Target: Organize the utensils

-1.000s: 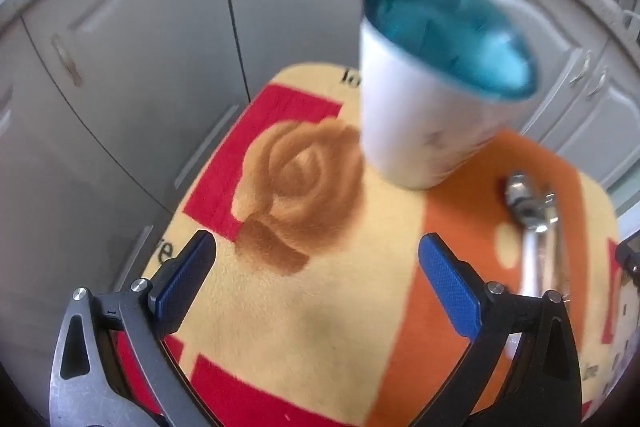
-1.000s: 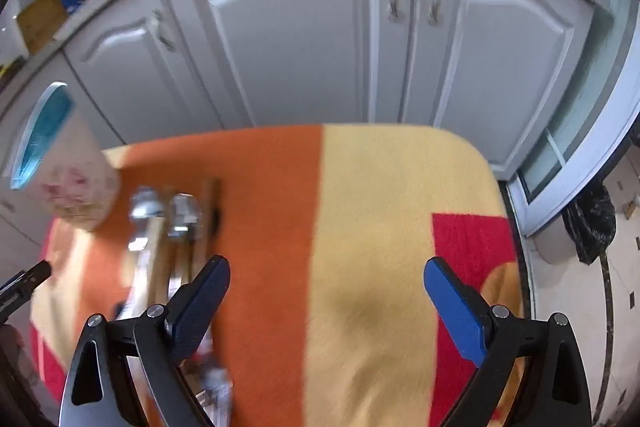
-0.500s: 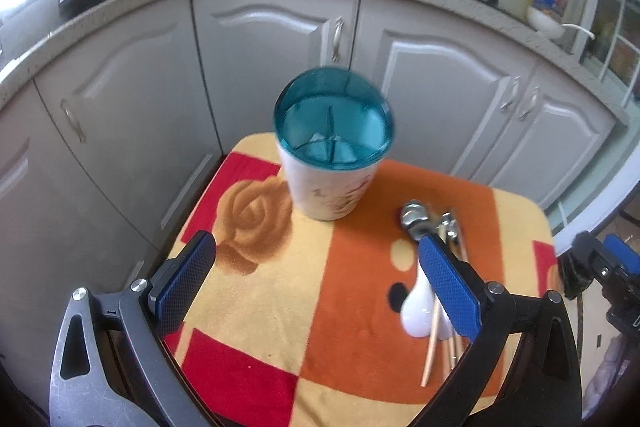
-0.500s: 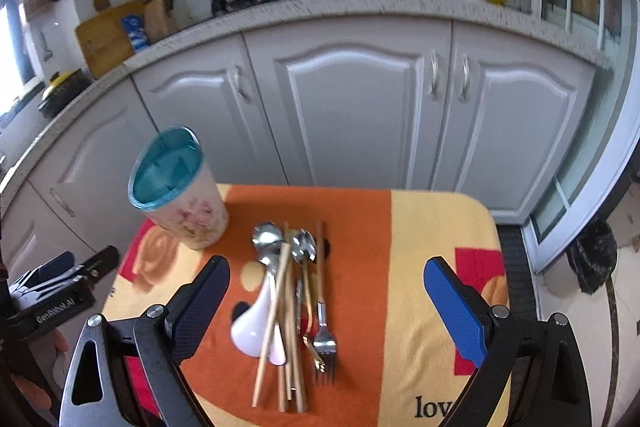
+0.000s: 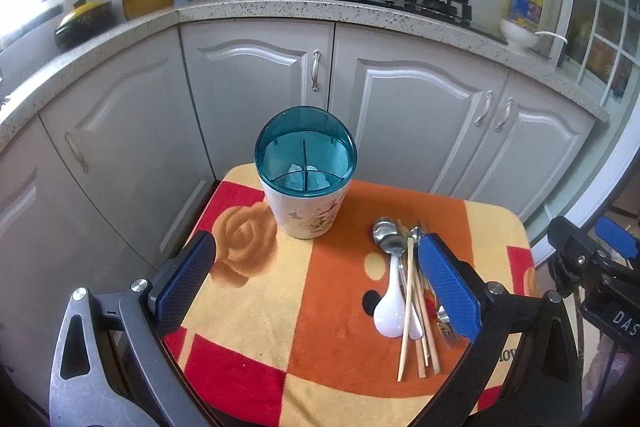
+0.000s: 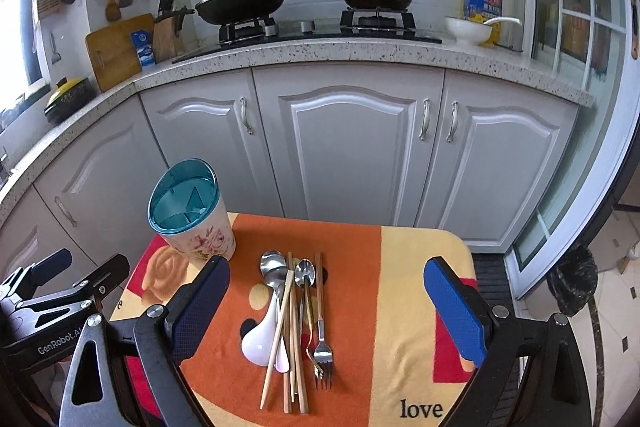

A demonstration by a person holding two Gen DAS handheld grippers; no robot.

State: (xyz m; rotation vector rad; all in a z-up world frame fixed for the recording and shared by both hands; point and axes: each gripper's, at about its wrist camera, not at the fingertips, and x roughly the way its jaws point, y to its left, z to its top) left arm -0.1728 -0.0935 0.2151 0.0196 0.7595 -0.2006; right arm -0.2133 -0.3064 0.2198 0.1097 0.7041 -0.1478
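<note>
A floral utensil holder with a teal divided top [image 5: 306, 173] stands at the far left of a small cloth-covered table [image 5: 332, 287]; it also shows in the right wrist view [image 6: 190, 215]. A pile of utensils lies right of it: metal spoons [image 6: 272, 269], a white ceramic spoon [image 6: 260, 339], wooden chopsticks [image 6: 280, 331] and a fork [image 6: 322, 351]. The pile also shows in the left wrist view [image 5: 404, 291]. My left gripper [image 5: 316, 287] is open and empty above the table's near side. My right gripper [image 6: 326, 307] is open and empty above the pile.
Grey kitchen cabinets [image 6: 352, 155] stand close behind the table. A stone counter [image 6: 320, 51] above them holds a stove with a wok and a pot. A black rubbish bag [image 6: 572, 279] sits on the floor at the right. The left gripper shows in the right wrist view [image 6: 60, 291].
Both grippers have pulled up and back from close over the cloth. The holder, the utensil pile and the whole kitchen counter have come into view. Both stay open.
</note>
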